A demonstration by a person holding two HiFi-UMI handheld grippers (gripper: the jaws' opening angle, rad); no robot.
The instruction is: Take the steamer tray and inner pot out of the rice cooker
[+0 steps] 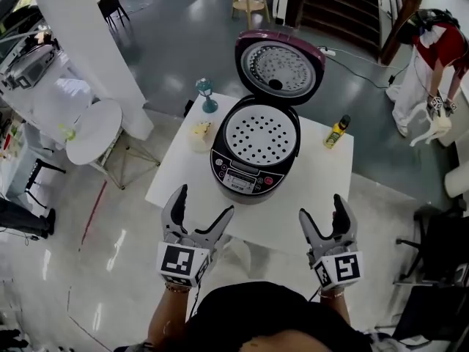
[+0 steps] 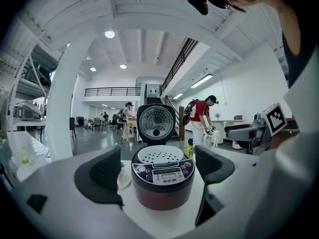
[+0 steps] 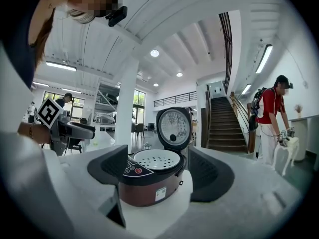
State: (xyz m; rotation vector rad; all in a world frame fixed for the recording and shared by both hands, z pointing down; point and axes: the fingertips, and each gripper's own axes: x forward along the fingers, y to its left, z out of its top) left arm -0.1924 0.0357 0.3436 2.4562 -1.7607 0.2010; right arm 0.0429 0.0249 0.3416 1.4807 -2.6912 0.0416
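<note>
The white table (image 1: 322, 174) stands in front of me with the rice cooker (image 1: 245, 176) on it, its control panel turned my way. Its lid (image 1: 279, 66) is swung fully open and stands upright behind the body. The perforated white steamer tray (image 1: 261, 136) sits in the cooker's mouth and covers the inner pot, which I cannot see. I hold my left gripper (image 1: 205, 200) above the table's near edge, jaws spread wide and empty, with the cooker framed in the gap between them but well apart from them. My right gripper (image 1: 321, 207) hangs level with it to the right, just as wide and holding nothing. A yellow bottle (image 1: 336, 132) stands right of the cooker, and a teal goblet (image 1: 207, 95) at the far left corner.
</note>
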